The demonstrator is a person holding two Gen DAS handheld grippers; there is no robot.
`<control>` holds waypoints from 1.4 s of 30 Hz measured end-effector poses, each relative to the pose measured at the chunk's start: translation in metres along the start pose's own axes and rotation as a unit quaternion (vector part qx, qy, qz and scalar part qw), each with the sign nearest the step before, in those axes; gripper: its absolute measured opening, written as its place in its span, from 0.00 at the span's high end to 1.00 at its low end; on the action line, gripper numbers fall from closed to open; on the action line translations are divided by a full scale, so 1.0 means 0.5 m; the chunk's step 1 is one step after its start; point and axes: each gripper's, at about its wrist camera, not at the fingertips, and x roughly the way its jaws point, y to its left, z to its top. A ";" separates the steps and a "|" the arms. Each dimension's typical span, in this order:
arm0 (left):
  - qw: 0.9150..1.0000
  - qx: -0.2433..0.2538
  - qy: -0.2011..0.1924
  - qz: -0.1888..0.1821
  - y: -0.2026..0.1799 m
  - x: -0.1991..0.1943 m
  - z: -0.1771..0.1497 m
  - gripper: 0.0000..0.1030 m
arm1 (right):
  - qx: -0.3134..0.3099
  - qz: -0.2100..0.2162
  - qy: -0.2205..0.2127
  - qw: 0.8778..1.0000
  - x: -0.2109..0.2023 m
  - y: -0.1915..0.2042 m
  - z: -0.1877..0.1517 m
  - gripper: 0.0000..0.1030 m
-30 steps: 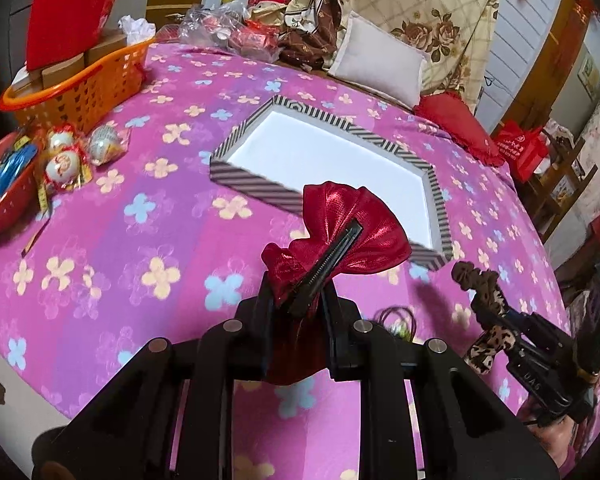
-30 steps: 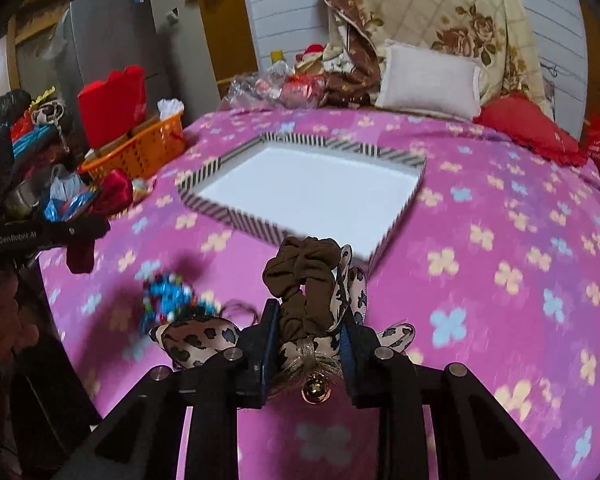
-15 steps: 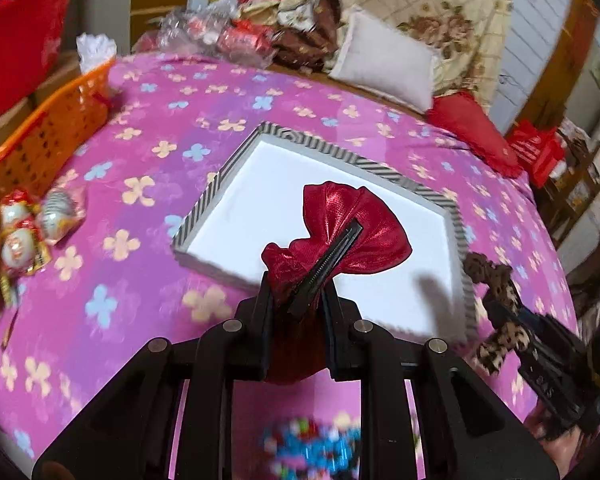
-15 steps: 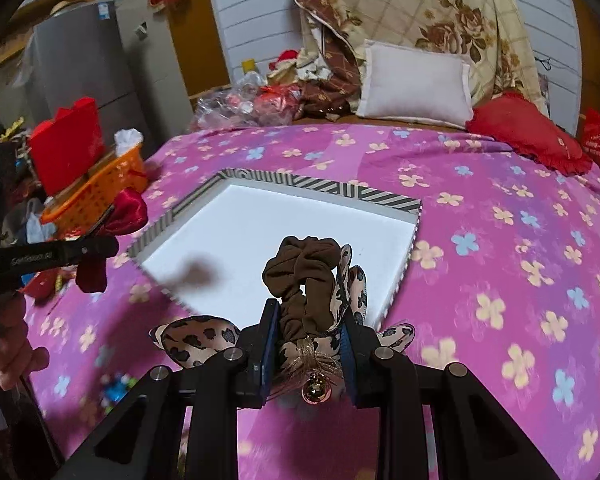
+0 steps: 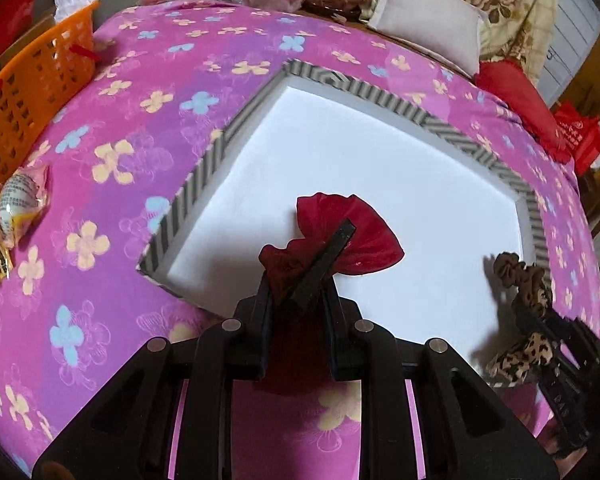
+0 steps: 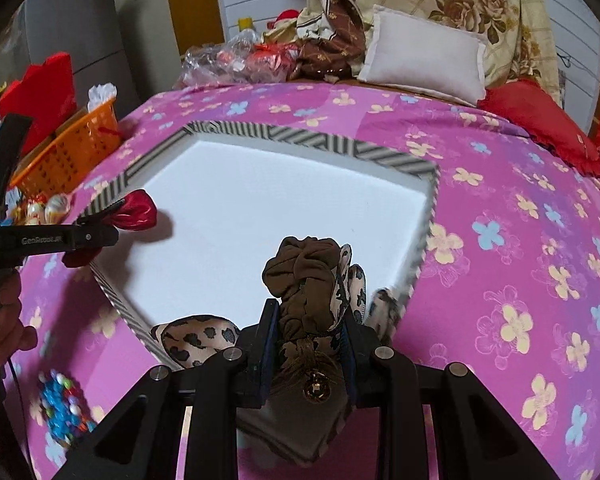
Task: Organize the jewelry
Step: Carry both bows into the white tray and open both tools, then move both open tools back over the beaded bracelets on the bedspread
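Left gripper (image 5: 298, 280) pinching satiny red bow (image 5: 350, 240), striped tray (image 5: 204, 184)

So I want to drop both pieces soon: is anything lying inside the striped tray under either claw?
Nothing visible: the striped-rim white tray shows bare floor beneath the left claw with its red satin bow clip and the right claw with its brown leopard scrunchie.

Bright, fisheye-warped, perhaps slightly blurred
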 end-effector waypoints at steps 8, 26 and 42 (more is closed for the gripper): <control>1.000 0.013 0.005 -0.010 -0.017 -0.013 -0.031 0.81 | -0.009 -0.004 0.001 1.000 0.011 -0.002 0.003 0.72; 0.999 0.000 -0.020 0.035 -0.007 -0.018 -0.015 0.31 | 0.026 0.014 -0.038 0.999 -0.055 0.011 0.012 0.29; 0.993 0.030 -0.104 0.050 -0.044 -0.208 -0.151 0.30 | -0.001 0.021 -0.072 0.997 -0.216 0.108 -0.107 0.23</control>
